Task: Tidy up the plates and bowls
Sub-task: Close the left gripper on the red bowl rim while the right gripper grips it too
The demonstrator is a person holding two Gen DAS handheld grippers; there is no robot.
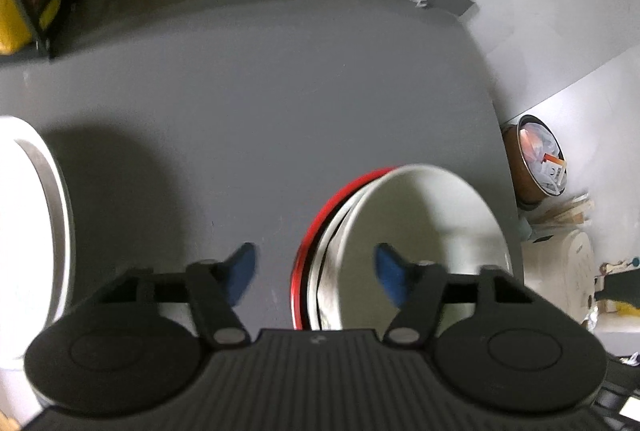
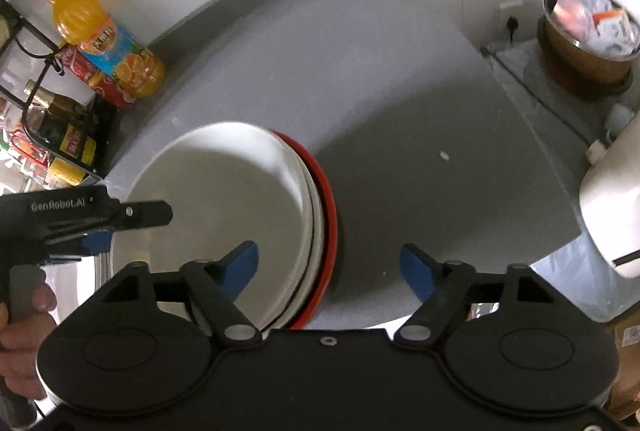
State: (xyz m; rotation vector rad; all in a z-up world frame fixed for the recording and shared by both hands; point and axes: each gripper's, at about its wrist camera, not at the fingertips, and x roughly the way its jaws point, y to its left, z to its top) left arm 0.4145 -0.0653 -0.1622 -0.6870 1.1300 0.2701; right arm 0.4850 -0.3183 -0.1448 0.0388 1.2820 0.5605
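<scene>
Left wrist view: at the bottom of the frame the left gripper [image 1: 316, 273] hangs with its blue-tipped tongs apart, holding nothing, above the near edge of a stack of plates [image 1: 420, 239] in the lower right of the frame. The stack sits on the grey table [image 1: 260, 111]; I count one white plate on top, at least one more white rim under it, and one red plate [image 1: 320, 227] at the bottom. At the left edge lies another white dish [image 1: 36, 231] with a metal-looking rim, cut off by the frame, just beside the stack's side of the table but apart from it.

In the right wrist view the right gripper [image 2: 328, 267] is likewise spread and empty, lower centre, with the same stack [image 2: 224, 207] to its left.

Farther off stand two bottles, one orange juice bottle [image 2: 108, 47] and one red-labelled one, upper left; a brown bin [image 2: 588, 39] sits upper right.

The stacking step looks paused between picks. Next, a gripper probably needs to close on the rim of the loose white dish and carry it level to the stack.
</scene>
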